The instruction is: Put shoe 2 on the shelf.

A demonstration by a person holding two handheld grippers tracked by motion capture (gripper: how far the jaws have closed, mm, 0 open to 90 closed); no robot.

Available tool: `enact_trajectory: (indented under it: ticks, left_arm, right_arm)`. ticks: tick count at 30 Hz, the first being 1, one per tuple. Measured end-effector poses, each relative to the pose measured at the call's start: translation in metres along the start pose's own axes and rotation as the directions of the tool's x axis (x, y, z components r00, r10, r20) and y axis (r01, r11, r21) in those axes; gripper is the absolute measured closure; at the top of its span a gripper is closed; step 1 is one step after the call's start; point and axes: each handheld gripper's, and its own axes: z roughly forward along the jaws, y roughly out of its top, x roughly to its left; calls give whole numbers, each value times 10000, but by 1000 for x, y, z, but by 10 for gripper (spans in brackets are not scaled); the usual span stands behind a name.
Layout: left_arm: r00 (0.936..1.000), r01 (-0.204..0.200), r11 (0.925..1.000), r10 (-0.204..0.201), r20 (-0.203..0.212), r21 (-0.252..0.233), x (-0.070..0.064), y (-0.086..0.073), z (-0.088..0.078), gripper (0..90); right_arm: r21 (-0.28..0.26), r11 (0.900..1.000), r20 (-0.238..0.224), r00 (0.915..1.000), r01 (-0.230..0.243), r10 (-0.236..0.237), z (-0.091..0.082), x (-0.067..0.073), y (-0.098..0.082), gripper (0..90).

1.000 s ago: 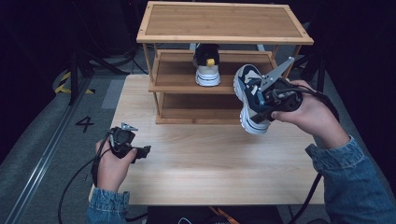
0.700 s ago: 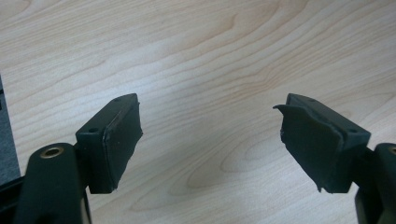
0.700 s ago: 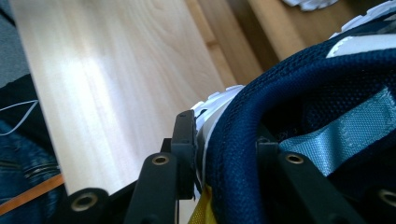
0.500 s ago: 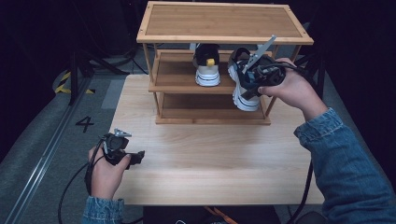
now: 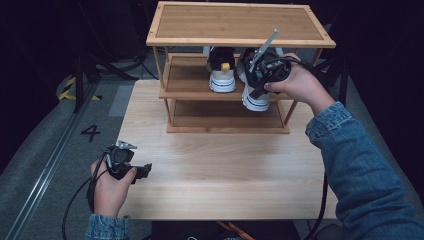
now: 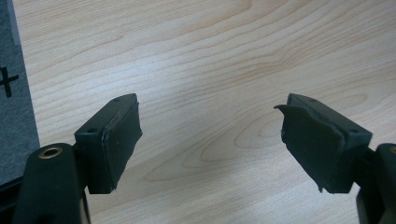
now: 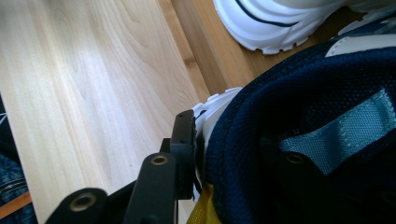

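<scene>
While the shoe (image 5: 254,95) hangs at the right end of the rack's middle shelf (image 5: 185,80), heel toward the near edge, the thing to get right is the landing: bring the sole flat over the board, slide it far enough in that the heel clears the edge, and keep it just beside its mate (image 5: 221,75) without knocking it. Only then should the jaws let go. It is a navy mesh trainer with a thick white sole, a light-blue pull tab inside the collar and a yellow patch at the heel, as the right gripper view shows. The right gripper (image 5: 260,75) is clamped partway closed on its collar, one jaw outside the heel. The left gripper (image 5: 131,167) rests on the table (image 5: 225,170) at near left, jaws wide apart, holding nothing.
</scene>
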Motion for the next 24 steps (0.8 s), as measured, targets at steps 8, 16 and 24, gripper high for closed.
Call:
enact_trajectory:
  ticks: [8,16,24]
  left_arm:
    - [9998,-141,9999,140,134,22,-2,2,2,205]
    - [9993,-267,9995,263,255,184,-4,6,8,204]
    - [9990,-349,9993,346,295,106,-5,10,9,202]
  right_arm:
    - [-35,9999,242,9996,131,-130,1,-4,4,663]
    - [-1381,9886,1305,9906,592,-411,-8,-5,3,475]
    - [-2874,9565,2010,9796,496,96,-33,3,-9,454]
